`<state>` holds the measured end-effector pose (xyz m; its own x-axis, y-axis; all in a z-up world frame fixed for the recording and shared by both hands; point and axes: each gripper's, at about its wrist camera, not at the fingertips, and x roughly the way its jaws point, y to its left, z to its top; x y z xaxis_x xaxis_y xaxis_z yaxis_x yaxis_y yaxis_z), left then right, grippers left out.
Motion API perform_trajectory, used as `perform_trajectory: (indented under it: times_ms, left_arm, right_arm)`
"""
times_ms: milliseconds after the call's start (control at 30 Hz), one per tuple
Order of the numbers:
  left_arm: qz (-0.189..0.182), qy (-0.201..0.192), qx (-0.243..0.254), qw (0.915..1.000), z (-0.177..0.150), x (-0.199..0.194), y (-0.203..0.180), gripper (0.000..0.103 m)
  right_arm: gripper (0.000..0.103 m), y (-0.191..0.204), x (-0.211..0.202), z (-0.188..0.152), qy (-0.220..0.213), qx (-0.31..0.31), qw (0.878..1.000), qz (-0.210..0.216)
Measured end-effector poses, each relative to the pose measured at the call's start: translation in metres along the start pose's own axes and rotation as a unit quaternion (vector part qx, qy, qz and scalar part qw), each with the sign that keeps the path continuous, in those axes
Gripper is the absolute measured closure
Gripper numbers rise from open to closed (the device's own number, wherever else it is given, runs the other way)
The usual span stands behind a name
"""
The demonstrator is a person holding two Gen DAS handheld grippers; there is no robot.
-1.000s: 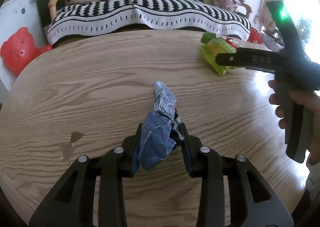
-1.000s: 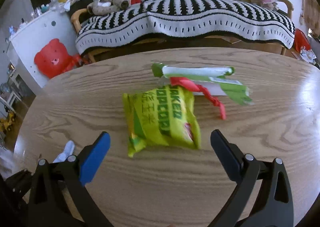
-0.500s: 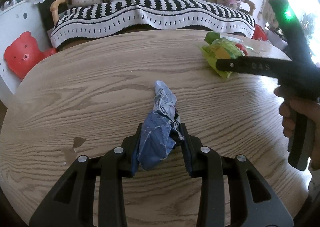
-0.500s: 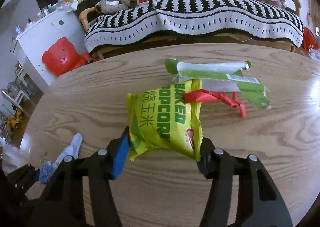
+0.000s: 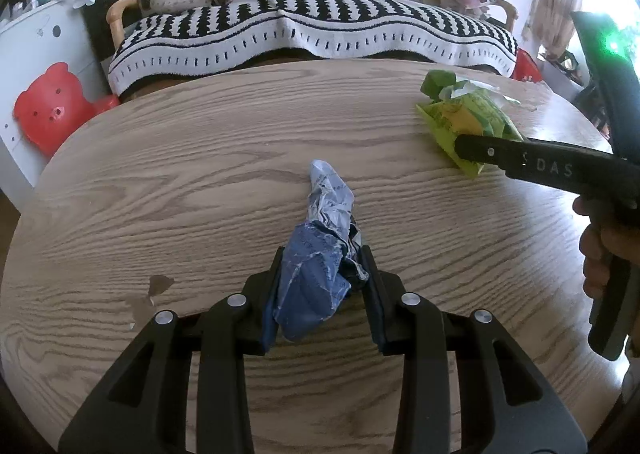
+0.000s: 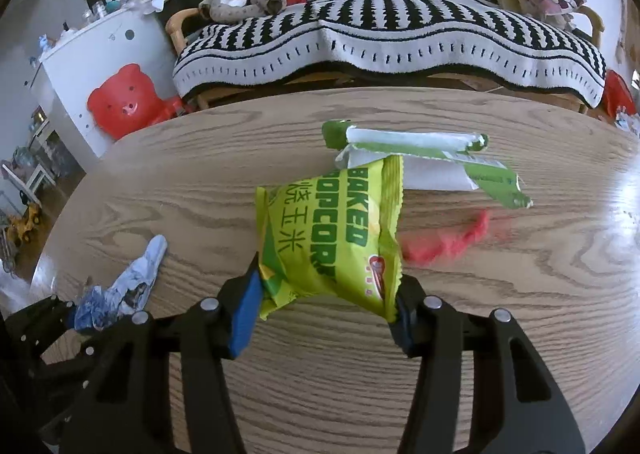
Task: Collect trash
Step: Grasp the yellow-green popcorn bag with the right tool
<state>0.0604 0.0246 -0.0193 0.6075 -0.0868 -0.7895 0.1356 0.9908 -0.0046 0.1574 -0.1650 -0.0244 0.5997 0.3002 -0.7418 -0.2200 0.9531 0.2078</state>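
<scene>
Right gripper [image 6: 326, 294] just closed, pinching the yellow-green foil popcorn bag [image 6: 332, 238]; left gripper [image 5: 322, 286] at nine o'clock — clamped on crumpled blue-and-white wrapper [image 5: 320, 258].

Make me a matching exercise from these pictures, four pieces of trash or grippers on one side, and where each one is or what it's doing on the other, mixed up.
Column one:
1. blue crumpled wrapper
2. popcorn bag
3. red strip
4. green and white wrapper

Column two:
A. loose on the table, right of the bag
B. pinched in the left gripper
C. lying beyond the bag, nearer the sofa
D. clamped in the right gripper, whose jaws have just been closing

Pairs: 1-B, 2-D, 3-A, 4-C
</scene>
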Motion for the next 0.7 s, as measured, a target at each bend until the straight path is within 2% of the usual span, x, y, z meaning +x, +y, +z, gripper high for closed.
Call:
perform_trajectory:
  times_ms: [333,700]
  left_arm:
    - [0.001,-0.001,-0.010,1.0000,0.0028,0.0019,0.0008,0.068]
    - [0.024,0.000,-0.023,0.9994,0.0076,0.0074,-0.0020,0.068]
  right_arm:
    - [0.051,0.0008,-0.0011,0.0009,-0.007,-0.001,1.000,-0.001]
    - [0.052,0.0050,-0.0045,-0.0036,-0.010,-0.005,1.000,-0.001]
